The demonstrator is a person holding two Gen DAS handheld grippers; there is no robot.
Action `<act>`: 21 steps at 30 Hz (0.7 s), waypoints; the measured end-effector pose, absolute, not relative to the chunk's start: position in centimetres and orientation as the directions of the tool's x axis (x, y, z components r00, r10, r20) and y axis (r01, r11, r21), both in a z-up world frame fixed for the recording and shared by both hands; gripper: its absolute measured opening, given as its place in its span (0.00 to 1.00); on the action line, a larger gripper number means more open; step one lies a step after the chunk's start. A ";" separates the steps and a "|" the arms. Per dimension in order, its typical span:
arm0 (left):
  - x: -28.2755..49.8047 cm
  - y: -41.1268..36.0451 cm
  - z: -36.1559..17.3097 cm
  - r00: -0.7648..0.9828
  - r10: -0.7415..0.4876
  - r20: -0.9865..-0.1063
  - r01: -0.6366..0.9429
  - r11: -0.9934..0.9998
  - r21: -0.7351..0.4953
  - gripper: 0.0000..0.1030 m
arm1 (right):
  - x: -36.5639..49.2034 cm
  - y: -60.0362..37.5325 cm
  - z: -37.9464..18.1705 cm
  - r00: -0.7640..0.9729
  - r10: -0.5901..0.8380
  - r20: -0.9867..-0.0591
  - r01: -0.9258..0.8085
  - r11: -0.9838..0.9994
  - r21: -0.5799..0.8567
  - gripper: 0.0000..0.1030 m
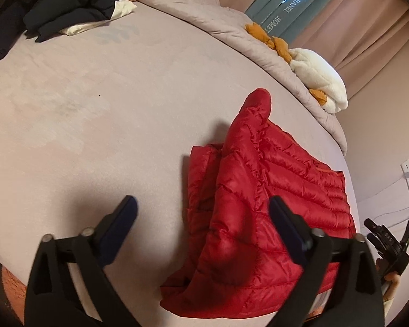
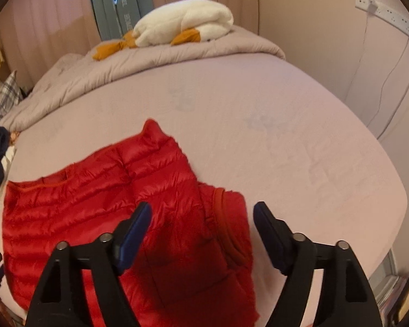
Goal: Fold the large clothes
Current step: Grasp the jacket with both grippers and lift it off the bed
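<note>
Partly folded, red puffer jacket (image 2: 101, 201) lies rumpled (sleeve across)

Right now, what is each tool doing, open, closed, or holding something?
Left tool: open, holding nothing, hanging beside the red quilted puffer jacket.
Right tool: open, holding nothing, above that jacket.

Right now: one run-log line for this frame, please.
stage: fold in progress | red puffer jacket: partly folded on bed | left gripper: open, empty | right gripper: open, empty, above jacket
</note>
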State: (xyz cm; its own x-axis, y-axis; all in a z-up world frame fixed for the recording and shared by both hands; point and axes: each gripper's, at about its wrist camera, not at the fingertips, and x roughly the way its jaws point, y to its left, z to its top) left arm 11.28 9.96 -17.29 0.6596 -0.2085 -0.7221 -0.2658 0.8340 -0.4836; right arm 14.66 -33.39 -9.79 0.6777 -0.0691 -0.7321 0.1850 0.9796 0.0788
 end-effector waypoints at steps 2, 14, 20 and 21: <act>11.6 9.6 -17.4 0.659 -0.207 -0.723 -0.260 0.839 -0.477 0.99 | 14.2 -33.8 -9.4 0.694 -0.063 -0.717 0.180 0.980 0.088 0.92; 14.6 5.8 -21.1 0.558 -0.339 -0.757 -0.189 0.837 -0.513 0.99 | 14.0 -36.5 -14.8 0.603 0.099 -0.792 0.107 0.973 0.204 0.99; 15.4 5.1 -22.0 0.535 -0.368 -0.760 -0.180 0.830 -0.528 1.00 | 15.1 -37.9 -18.5 0.545 0.293 -0.785 0.099 0.908 0.408 0.99; 15.5 5.2 -22.1 0.531 -0.374 -0.760 -0.181 0.826 -0.534 1.00 | 15.4 -38.1 -18.9 0.541 0.327 -0.775 0.098 0.890 0.444 0.99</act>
